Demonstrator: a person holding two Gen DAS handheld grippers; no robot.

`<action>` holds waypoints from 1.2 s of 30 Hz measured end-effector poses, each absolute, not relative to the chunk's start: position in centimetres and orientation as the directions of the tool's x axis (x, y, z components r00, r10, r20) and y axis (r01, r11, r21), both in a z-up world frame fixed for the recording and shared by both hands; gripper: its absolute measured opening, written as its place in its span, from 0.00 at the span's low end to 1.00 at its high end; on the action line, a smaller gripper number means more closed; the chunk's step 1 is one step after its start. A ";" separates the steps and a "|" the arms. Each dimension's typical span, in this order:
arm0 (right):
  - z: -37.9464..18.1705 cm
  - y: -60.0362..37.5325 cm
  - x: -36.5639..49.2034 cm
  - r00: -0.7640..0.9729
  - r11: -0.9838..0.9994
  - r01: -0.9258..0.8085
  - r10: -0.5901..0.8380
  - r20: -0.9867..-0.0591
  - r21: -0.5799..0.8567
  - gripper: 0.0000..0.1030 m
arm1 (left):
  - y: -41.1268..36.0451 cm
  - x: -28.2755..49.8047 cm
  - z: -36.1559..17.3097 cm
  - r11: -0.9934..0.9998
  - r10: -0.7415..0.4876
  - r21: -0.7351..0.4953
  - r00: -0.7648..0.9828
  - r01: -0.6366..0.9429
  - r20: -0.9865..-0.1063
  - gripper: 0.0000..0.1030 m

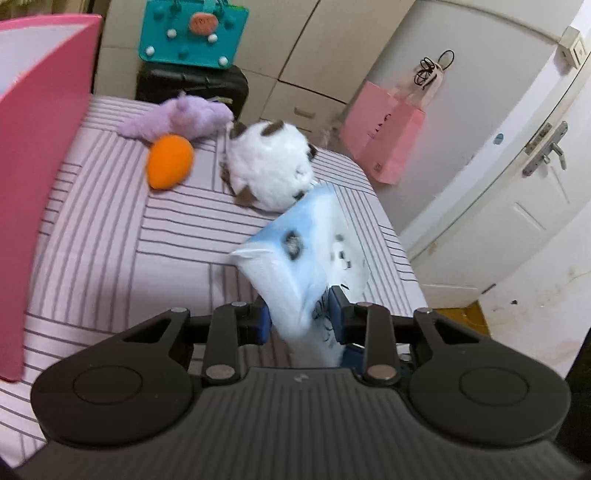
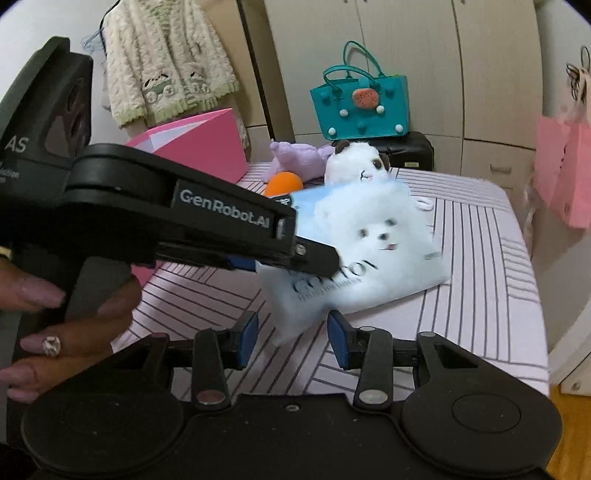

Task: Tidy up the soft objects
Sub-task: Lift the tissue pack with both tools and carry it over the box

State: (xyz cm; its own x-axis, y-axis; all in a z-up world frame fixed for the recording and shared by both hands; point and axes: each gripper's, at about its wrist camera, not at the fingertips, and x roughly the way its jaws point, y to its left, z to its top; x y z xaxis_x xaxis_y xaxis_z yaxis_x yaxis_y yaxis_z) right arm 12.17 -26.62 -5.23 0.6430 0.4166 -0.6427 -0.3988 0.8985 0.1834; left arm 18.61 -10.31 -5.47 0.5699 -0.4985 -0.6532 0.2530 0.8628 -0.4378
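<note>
A soft blue-and-white tissue pack with a white dog picture [image 1: 306, 258] [image 2: 369, 247] is lifted by its near corner above the striped bed. My left gripper [image 1: 303, 317] [image 2: 295, 254] is shut on that corner. My right gripper [image 2: 291, 336] is open, its blue pads on either side of the pack's lower corner, not closed on it. Behind lie a white plush with brown ears [image 1: 269, 166] [image 2: 358, 162], an orange plush ball [image 1: 170, 160] [image 2: 284, 182] and a purple plush [image 1: 181, 118] [image 2: 295, 155].
A pink open box [image 1: 37, 147] [image 2: 199, 144] stands on the bed's left side. The striped bed [image 1: 110, 240] [image 2: 480, 258] ends at the right. A teal bag [image 1: 192, 33] [image 2: 362, 107] sits on a black case behind. Pink paper bags [image 1: 384, 144] hang by the door.
</note>
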 end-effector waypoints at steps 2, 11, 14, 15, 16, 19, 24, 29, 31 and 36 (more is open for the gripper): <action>-5.0 -27.2 12.0 0.638 0.892 -0.414 0.425 -0.642 0.179 0.50 | -10.0 18.8 -5.6 0.873 -0.480 -0.424 0.570 0.240 -0.666 0.28; -3.4 -31.4 15.3 0.680 0.903 -0.380 0.419 -0.601 0.200 0.52 | -9.2 18.8 -5.7 0.897 -0.436 -0.389 0.563 0.211 -0.702 0.31; -4.1 -32.0 18.5 0.674 0.890 -0.382 0.453 -0.584 0.249 0.52 | -8.9 18.8 -5.8 0.897 -0.435 -0.393 0.563 0.203 -0.703 0.31; -4.5 -32.1 19.5 0.664 0.885 -0.384 0.464 -0.586 0.265 0.52 | -8.8 18.7 -5.7 0.896 -0.436 -0.399 0.564 0.197 -0.702 0.30; -5.0 -32.2 20.4 0.650 0.879 -0.383 0.476 -0.593 0.285 0.53 | -8.8 18.7 -5.8 0.894 -0.438 -0.403 0.565 0.194 -0.700 0.30; -6.7 -32.5 22.5 0.589 0.850 -0.384 0.527 -0.612 0.362 0.55 | -8.7 18.6 -5.7 0.890 -0.443 -0.414 0.566 0.190 -0.695 0.27; -7.1 -32.2 21.4 0.527 0.823 -0.430 0.562 -0.637 0.370 0.40 | -8.6 18.6 -5.8 0.894 -0.434 -0.410 0.567 0.179 -0.700 0.24; -6.8 -32.4 20.3 0.507 0.836 -0.393 0.545 -0.668 0.383 0.27 | -8.4 18.7 -5.8 0.904 -0.416 -0.391 0.576 0.174 -0.704 0.24; -6.6 -32.0 19.6 0.501 0.842 -0.392 0.534 -0.681 0.372 0.27 | -8.3 18.5 -5.8 0.907 -0.409 -0.384 0.573 0.171 -0.710 0.24; -6.1 -31.2 19.3 0.498 0.865 -0.377 0.490 -0.716 0.330 0.31 | -8.4 18.4 -6.0 0.912 -0.403 -0.372 0.565 0.175 -0.720 0.23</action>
State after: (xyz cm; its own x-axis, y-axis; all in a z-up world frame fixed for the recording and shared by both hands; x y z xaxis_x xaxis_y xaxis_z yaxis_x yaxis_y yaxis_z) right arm 19.35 -31.21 -6.07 0.4977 0.4901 -0.7156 -0.3774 0.8652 0.3301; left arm 18.36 -8.39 -5.97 0.5647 -0.4026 -0.7205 0.1748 0.9115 -0.3723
